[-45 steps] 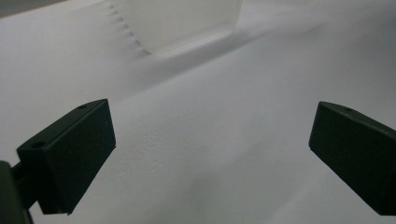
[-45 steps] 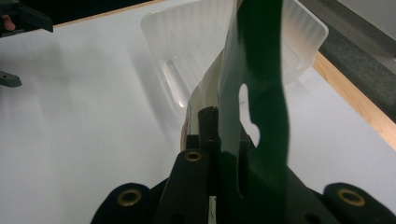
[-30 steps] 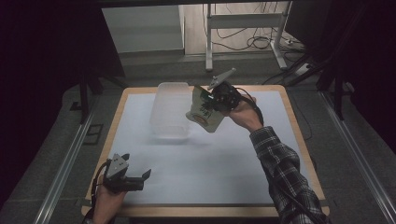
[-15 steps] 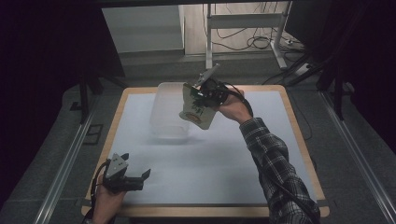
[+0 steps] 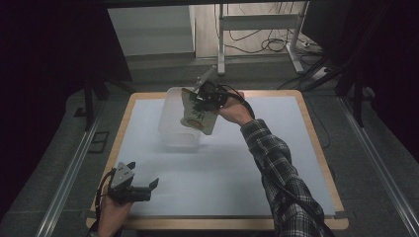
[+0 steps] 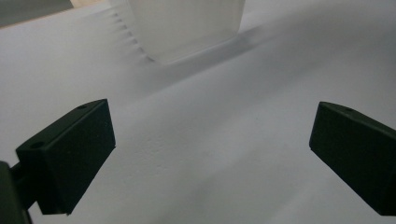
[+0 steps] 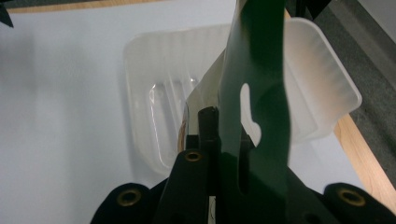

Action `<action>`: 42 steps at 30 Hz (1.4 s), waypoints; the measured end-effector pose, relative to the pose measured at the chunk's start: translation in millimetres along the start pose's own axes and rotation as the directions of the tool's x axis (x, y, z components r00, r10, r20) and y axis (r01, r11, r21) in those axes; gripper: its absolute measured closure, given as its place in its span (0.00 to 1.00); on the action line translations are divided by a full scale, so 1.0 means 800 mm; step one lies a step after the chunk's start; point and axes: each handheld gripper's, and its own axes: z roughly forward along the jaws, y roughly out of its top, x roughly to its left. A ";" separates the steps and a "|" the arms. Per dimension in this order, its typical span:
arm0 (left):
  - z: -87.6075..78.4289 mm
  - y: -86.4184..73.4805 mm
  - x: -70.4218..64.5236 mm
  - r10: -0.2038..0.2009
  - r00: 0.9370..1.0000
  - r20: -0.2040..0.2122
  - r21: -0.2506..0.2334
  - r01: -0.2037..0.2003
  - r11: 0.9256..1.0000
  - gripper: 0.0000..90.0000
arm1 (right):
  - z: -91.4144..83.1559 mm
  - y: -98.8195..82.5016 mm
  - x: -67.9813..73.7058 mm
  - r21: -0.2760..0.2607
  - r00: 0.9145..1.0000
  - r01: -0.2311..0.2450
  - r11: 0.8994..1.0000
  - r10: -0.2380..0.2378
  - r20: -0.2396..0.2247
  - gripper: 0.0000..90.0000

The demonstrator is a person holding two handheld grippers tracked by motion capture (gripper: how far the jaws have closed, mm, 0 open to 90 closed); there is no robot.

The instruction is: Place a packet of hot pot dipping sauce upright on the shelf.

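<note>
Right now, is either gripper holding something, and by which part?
The right gripper is shut on a flat packet, pinched at its green top edge, above the clear plastic bin. The left gripper is open and holds nothing.

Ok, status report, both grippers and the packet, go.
Right gripper shut on a green-topped packet, held above the clear plastic bin. Left gripper open, low at the table's near-left corner. Nothing between packet and bin.

bin (image 5: 173, 123): translucent frosted plastic, ribbed walls, smooth rim
packet (image 7: 254, 70): glossy green card or film with a punched hanger hole, pale on its other face; perhaps laminated paper
worktop (image 5: 316, 123): matt white sheet, finely grained, with a bare wood border
fingers (image 6: 70, 154): matt black plastic
sleeve (image 5: 276, 168): plaid woven cloth
</note>
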 end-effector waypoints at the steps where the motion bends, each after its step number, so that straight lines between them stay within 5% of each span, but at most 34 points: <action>1: 0.000 0.000 0.000 0.000 1.000 0.000 0.000 0.000 1.000 0.00 | 0.001 0.003 0.000 0.000 1.000 0.004 1.000 -0.004 0.002 0.99; 28: -0.001 0.000 0.000 -0.001 1.000 0.003 0.000 0.001 1.000 0.00 | 0.046 0.035 0.006 -0.043 0.998 0.034 0.999 -0.036 -0.042 0.99; 33: 0.000 0.000 0.000 0.000 1.000 0.002 0.001 0.000 1.000 0.00 | 0.058 0.034 0.008 -0.001 0.998 0.059 0.998 -0.059 -0.036 0.99; 42: 0.000 0.000 0.000 0.001 1.000 0.002 0.003 -0.001 1.000 0.00 | 0.076 0.027 0.008 0.010 0.998 0.035 0.999 -0.035 -0.049 0.99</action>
